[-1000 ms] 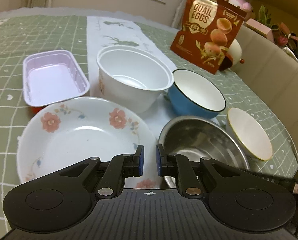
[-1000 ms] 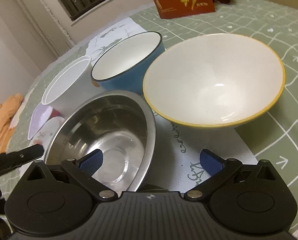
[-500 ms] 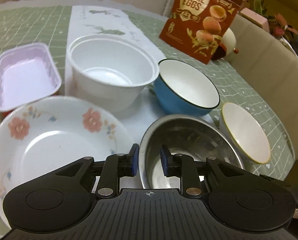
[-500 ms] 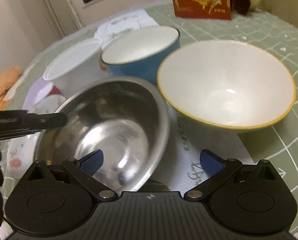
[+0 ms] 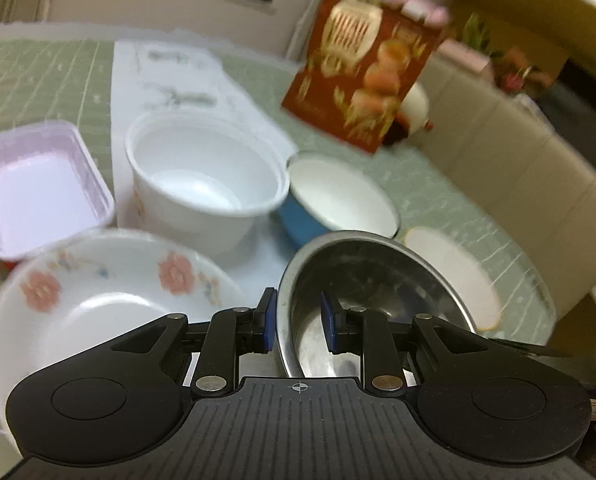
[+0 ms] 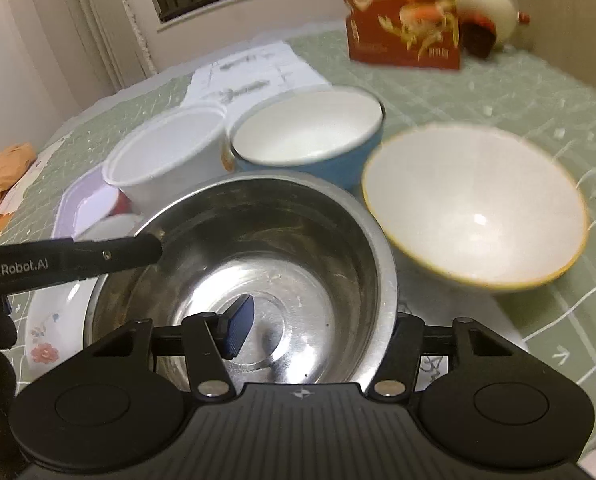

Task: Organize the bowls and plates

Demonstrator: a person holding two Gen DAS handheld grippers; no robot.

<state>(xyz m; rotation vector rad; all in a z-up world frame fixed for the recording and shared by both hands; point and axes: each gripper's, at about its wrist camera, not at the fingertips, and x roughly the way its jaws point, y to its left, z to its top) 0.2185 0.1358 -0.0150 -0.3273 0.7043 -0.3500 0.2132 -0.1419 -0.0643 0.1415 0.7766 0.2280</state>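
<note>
**Both grippers straddle the steel bowl's rim**

The left gripper [image 5: 296, 322] reaches in low and level, its blue pads set either side of the steel bowl [image 5: 377, 280] wall at the bowl's left rim: one pad outside, one inside, with a sliver of gap showing, so whether they actually bite the metal cannot be told. The right gripper [image 6: 317, 326] comes from the near side; its left pad sits inside the steel bowl [image 6: 258, 264], the other finger is hidden behind the rim, and grip there cannot be told either. The left tool's finger also shows in the right view, laid across the bowl's far-left rim.

A second ago the left fingers were almost together and short of the bowl, and the right fingers stood wide with the bowl barely between them; both have since moved onto the rim, and the right fingers have narrowed.

The bowl sits near the table's [image 6: 517, 92] front edge, crowded: floral plate [image 5: 110, 300] just left, blue bowl [image 5: 337, 196] and white tub [image 5: 202, 176] behind, yellow-rimmed bowl [image 6: 473, 204] just right. A pink tray [image 5: 38, 196] lies at far left, a red snack bag [image 5: 361, 76] stands well back.
</note>
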